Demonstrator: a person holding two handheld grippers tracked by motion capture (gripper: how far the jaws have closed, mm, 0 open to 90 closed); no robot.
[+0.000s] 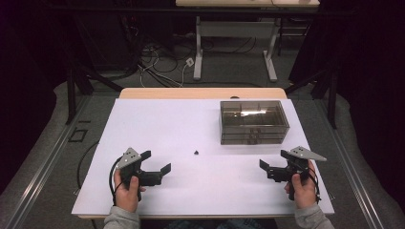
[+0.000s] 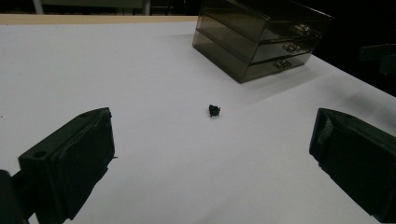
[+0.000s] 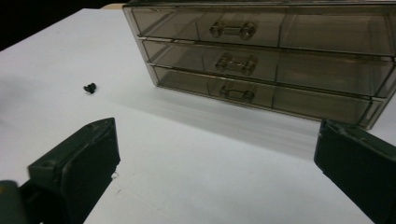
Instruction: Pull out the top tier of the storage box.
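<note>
While both hands rest low at the near edge of the table [image 1: 157, 119], nothing is gripped yet: the left tongs [image 1: 156, 168] stand wide with only bare white surface between the jaws, and the right tongs [image 1: 273, 166] stand wide too, also empty. Left tongs point inward toward the middle, right tongs point inward from the other side, well apart from each other. Just beyond them, roughly midway between the two, lies a small black part [image 1: 196, 152], loose on the table; in the left gripper view it sits ahead of the jaws, apart from them, too small to tell exactly what it is. Farther back and to the right stands a smoky clear drawer box [image 1: 254, 121] with three drawers, all looking shut, handles [image 3: 232, 31] facing the person. The step in hand looks like the start, an approach before any pick. The likely next move is to reach one pair of tongs forward over the small black part, come down around it and close narrowly, since it is tiny and could skid; the other tongs would probably need to pull a drawer handle.
</note>
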